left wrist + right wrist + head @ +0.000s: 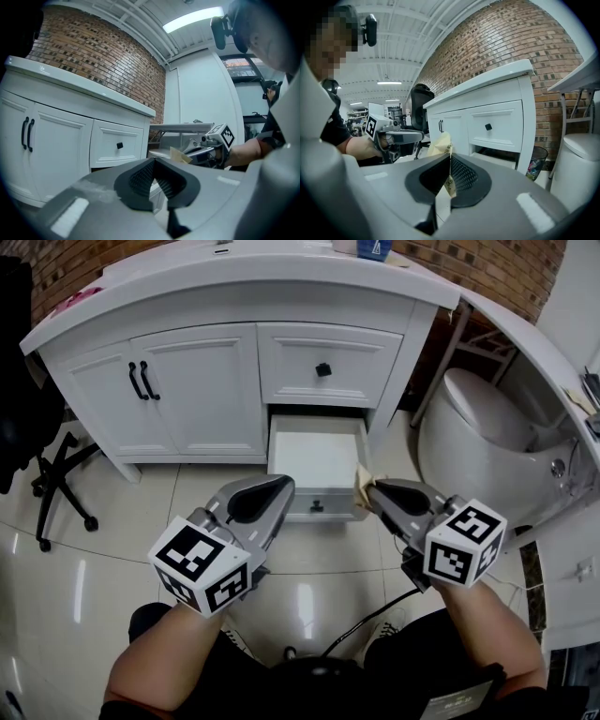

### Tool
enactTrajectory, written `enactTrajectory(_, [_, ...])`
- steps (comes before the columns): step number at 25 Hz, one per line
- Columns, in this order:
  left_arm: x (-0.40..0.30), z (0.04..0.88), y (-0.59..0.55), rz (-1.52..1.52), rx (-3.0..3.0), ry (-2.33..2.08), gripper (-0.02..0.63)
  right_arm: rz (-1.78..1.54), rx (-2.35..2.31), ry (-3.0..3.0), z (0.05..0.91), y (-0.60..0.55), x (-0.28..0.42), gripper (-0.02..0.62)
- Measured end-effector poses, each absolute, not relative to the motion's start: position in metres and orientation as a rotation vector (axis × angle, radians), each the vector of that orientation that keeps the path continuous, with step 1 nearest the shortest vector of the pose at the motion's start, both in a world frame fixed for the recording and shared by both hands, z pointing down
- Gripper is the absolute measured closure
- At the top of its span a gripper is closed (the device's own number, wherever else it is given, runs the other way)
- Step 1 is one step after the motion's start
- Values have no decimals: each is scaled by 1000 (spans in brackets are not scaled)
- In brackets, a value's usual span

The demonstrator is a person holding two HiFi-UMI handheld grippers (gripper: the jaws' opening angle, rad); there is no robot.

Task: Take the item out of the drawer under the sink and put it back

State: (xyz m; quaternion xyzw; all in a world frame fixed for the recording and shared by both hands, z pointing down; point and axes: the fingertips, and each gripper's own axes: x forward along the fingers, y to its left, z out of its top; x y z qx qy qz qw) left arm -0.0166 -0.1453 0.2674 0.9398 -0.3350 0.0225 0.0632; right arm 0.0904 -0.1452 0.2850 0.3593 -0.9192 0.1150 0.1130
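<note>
At the far left an office chair (58,472) stands on the glossy tiled floor (84,577), beside the left end of the white vanity (234,292). The vanity's double doors (192,390) with their two black handles are closed.

Your left hand-held gripper (281,486) hovers over the floor just in front of the lower drawer's left front corner. Its jaws are pressed together with nothing between them, as the left gripper view (153,161) shows plainly.

The lower drawer (317,418) is pulled out from under the closed upper drawer (323,367). The white bottom you can see looks bare, though its front part is hidden behind the two grippers.

Your right hand-held gripper (375,488) is at the drawer's right front corner, pinching a tan paper packet (364,481). In the right gripper view (449,157) the jaws are closed on the packet (440,143), which sticks up past the tips and carries some print too small to read. So the packet is out of the drawer, held in the air near its right edge. The left gripper view also catches the packet (178,154) at the other gripper's tips.

Further right a white toilet (487,418) stands well apart from the drawer
</note>
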Motion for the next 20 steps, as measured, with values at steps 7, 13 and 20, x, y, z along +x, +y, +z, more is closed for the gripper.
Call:
enactTrajectory(7, [-21,266,-146,53,2827,-1015,600,301,1042,-2681,280,-149,85,584])
enactTrajectory(13, [-23,267,-146,67,2829,-1025,600,263,1046,-2649,275,-171,92,584])
enactTrajectory(20, [-28,269,-152,58,2802,-1037,600,185,990,-2602,273,-194,83,584])
